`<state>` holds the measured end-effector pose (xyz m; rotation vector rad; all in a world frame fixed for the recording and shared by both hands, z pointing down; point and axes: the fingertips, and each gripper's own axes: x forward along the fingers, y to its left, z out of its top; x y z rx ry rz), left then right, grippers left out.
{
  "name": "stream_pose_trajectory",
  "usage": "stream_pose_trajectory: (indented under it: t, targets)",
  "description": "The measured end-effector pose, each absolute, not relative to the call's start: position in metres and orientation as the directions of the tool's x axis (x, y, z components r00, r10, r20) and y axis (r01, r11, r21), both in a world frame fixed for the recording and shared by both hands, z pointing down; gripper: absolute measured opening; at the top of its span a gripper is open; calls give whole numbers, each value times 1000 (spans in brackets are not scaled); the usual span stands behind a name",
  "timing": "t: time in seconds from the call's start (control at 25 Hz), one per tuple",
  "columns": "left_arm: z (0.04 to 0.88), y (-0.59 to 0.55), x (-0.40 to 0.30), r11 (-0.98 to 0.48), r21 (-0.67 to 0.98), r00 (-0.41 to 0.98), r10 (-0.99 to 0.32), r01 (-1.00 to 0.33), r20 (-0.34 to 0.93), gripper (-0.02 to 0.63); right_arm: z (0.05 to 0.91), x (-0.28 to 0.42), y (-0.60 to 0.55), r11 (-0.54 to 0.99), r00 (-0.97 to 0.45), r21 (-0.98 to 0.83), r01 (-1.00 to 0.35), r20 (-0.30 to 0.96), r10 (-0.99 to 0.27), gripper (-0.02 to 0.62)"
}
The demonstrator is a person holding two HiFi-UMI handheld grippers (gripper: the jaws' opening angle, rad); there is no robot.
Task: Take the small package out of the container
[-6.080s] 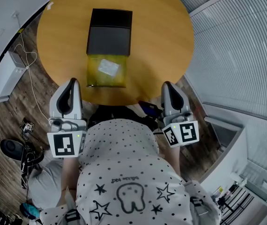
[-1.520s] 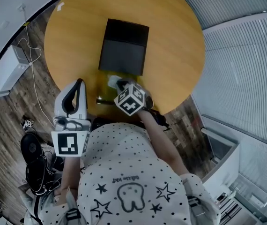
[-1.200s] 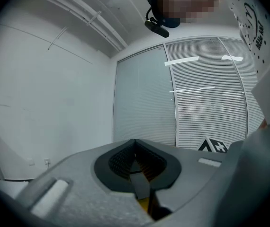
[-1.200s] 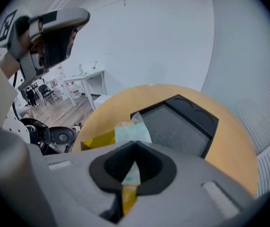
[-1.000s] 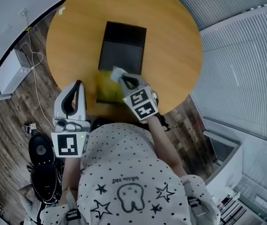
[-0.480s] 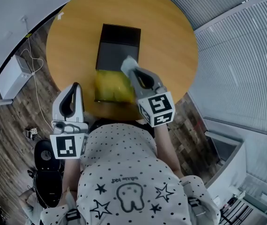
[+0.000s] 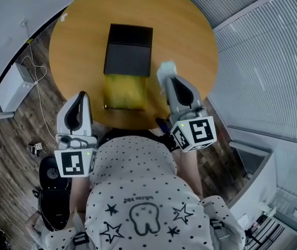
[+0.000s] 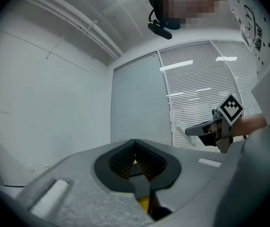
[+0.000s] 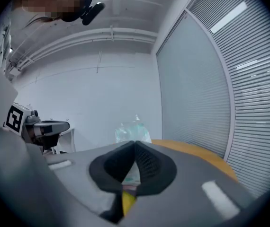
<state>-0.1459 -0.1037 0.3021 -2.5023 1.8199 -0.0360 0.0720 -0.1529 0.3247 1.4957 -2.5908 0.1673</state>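
A yellow container (image 7: 124,91) lies open on the round wooden table (image 7: 185,30), with a black box (image 7: 128,50) joined to its far end. I see nothing inside it. My right gripper (image 7: 165,78) hangs to the right of the container, shut on the small clear package (image 7: 166,68), which sticks up beyond the jaws (image 9: 131,130). In the left gripper view the package (image 8: 179,128) shows at the right gripper's tip. My left gripper (image 7: 79,104) hovers at the table's near left edge, shut and holding nothing.
The person's polka-dot shirt (image 7: 133,191) fills the lower head view. A white unit (image 7: 10,85) and cables (image 7: 36,105) lie on the wood floor at the left. Slatted blinds (image 7: 263,61) run along the right side.
My right gripper has lifted the package out of the yellow container and carried it to the right, clear of the container. The left gripper has stayed put.
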Motion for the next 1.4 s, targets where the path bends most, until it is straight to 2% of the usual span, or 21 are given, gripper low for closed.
stream_pose_trajectory:
  t: [0.44,1.4]
  targets:
    - [304,-99,-149,-307,-51,308,-951,-950,-7,9,321,117,-126,387,-396,-95,-917,106,-912,3]
    - [313,-89,-151,-279,-30,279,-960,-960,17,9,340,133,-83,375,-388,-133,-918,95,-917,3]
